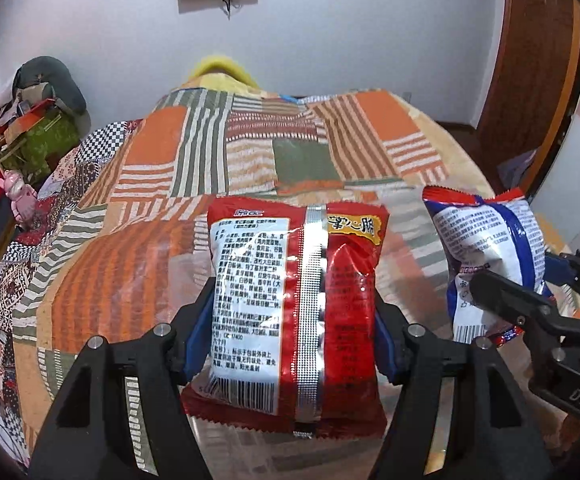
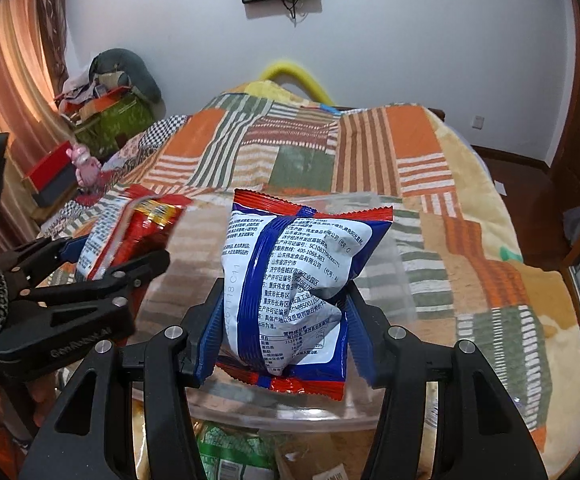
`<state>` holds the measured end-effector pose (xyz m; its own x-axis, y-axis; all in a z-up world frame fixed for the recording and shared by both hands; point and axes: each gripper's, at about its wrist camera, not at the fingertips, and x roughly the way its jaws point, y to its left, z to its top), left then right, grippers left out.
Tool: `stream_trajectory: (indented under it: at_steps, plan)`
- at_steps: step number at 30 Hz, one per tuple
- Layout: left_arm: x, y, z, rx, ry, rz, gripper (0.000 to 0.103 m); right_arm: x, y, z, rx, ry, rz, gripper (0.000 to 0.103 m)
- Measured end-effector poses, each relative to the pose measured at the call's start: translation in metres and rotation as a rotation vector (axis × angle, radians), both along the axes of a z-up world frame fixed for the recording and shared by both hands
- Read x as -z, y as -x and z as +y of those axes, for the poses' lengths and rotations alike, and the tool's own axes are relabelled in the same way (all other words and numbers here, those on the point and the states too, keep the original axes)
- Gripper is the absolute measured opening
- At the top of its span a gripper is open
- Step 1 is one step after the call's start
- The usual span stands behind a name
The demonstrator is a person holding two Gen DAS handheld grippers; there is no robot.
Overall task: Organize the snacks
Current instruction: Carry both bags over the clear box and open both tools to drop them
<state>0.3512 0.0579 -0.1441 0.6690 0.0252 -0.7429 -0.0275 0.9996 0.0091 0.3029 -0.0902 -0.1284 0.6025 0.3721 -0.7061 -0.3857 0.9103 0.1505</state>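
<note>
Red snack packet centre frame, back label up, pinched between left gripper fingers. Blue-and-white snack packet centre of right view, crumpled, clamped by right gripper. Both held above patchwork bed; clear plastic bin just below.

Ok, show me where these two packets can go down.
The clear bin below both packets looks bare, bordered by its clear walls. Beyond it, the patchwork bedspread lies open up to the yellow pillow. Crowded: between the left gripper with the red packet and the right gripper with the blue packet.
</note>
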Motion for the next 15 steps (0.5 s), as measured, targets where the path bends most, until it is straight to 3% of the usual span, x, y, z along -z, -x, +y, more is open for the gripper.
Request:
stream_trajectory:
  at_steps: [3,7,15]
  plan:
    - [0.002,0.0,-0.003,0.031,-0.001,0.0,0.068,0.002,-0.002,0.001,-0.009,0.006,0.014,0.052]
    - [0.002,0.003,-0.003,0.04,0.017,-0.001,0.081,0.001,-0.001,-0.001,0.007,0.018,0.01,0.053]
    - [-0.015,0.018,0.016,-0.009,0.101,-0.011,0.083,-0.016,0.01,-0.01,0.007,0.01,-0.014,0.06]
